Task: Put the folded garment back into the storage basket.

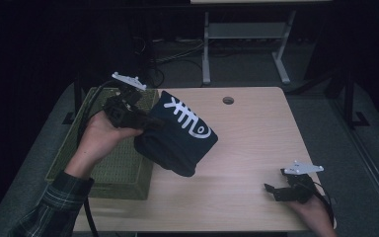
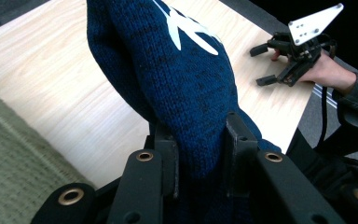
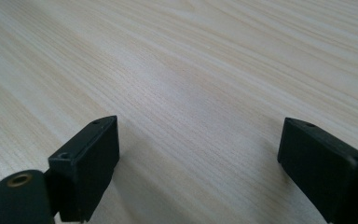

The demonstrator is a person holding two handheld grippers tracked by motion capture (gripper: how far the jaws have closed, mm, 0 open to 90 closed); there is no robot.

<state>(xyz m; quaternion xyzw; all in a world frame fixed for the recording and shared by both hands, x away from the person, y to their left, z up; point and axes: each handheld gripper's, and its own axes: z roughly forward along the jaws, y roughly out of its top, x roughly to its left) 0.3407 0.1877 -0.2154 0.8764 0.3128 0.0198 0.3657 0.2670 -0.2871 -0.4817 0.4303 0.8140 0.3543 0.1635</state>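
Two grippers over a wooden table [image 1: 256, 143]: the left gripper [image 1: 148, 121] clamps a folded navy knit garment [image 1: 180, 133] lifted above the table beside a green basket [image 1: 121, 168], while the right gripper [image 1: 272, 191] rests wide open, empty.

My left fingers [image 2: 200, 158] clamp a folded dark-blue knitted garment [image 1: 177, 133] with a white fishbone design on its upper face. It hangs off the worktop [image 1: 256, 148], tilted, its free end drooping toward the wood, just beside the green basket [image 1: 113, 168].
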